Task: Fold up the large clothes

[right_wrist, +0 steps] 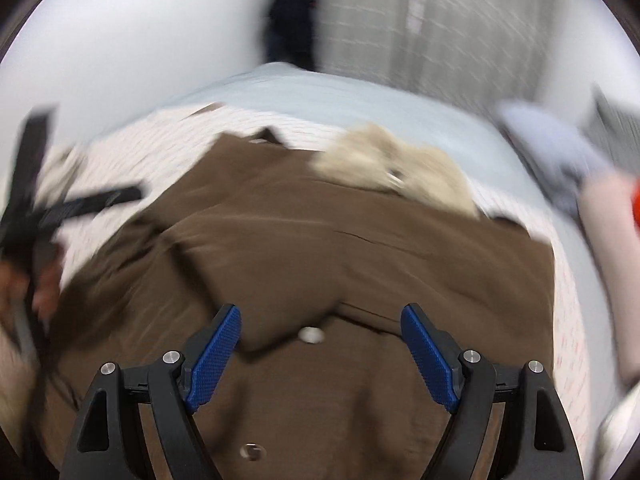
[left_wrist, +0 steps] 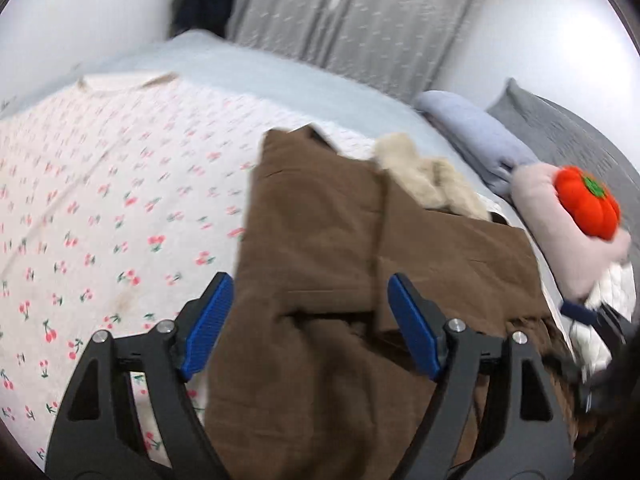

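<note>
A large brown coat with a cream fleece collar lies partly folded on a bed. It also fills the right wrist view, where two pale buttons show. My left gripper is open and empty, its blue pads apart over the coat's left edge. My right gripper is open and empty above the coat's front. The other gripper shows blurred at the left of the right wrist view.
The bed carries a white cherry-print cover over a pale blue sheet. A folded blue-grey cloth, a pink cushion with an orange pumpkin toy and a grey pillow lie at the right. A grey curtain hangs behind.
</note>
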A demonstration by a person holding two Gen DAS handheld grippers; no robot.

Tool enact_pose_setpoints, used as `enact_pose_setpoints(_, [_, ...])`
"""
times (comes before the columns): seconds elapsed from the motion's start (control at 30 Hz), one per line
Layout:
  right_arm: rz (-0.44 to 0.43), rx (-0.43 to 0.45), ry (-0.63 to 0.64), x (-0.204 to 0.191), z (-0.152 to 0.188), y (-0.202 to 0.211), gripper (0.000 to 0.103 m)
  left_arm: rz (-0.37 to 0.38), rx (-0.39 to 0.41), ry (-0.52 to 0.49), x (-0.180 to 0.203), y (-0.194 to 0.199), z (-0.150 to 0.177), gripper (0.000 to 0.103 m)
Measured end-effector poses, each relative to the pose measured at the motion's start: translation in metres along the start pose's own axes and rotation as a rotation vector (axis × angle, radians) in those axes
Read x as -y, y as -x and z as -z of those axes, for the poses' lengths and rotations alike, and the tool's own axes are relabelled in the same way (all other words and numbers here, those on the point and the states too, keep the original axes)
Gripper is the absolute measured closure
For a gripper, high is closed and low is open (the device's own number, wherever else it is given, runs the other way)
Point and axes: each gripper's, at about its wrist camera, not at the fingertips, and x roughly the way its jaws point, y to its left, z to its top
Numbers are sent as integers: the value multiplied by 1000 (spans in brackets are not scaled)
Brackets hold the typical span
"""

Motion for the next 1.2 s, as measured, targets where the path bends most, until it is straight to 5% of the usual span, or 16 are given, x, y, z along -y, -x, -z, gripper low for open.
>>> enact_pose_setpoints(0.17, [-3,-39,246,-72,-12,-18,19,60,-20,45,-1,-20,0,60])
enact_pose_setpoints(0.33, [65,-128,367,-110,-24,-78,26,167,-19,34,0,-23,0,65])
enact_pose_setpoints(0.4, [108,-155,366,-109,-25,-96,49,153,-58,42,-1,-31,3,65])
enact_pose_setpoints(0.47, [47,-190,293,-95,-30,-107,83,130,-89,56,-5,-40,7,69])
enact_pose_setpoints(0.57, [-87,-155,69,-50,-45,-90,92,129,-97,59,-6,-42,6,70])
enact_pose_setpoints(0.83, [-223,-20,-507,123,-37,-54,86,95,-91,53,2,-38,7,70])
enact_pose_setpoints(0.9, [-243,-33,-669,163,-17,-61,71,80,-88,44,6,-36,6,70])
enact_pose_setpoints(0.97, [-270,-53,-827,195,4,-68,28,74,-69,31,11,-31,4,68])
enact_pose_setpoints(1.07, [-381,-20,-1017,221,39,-80,28,78,-40,27,14,-26,3,61])
enact_pose_setpoints(1.2, [-416,-62,-1076,225,51,-110,28,90,-19,45,13,-25,2,60])
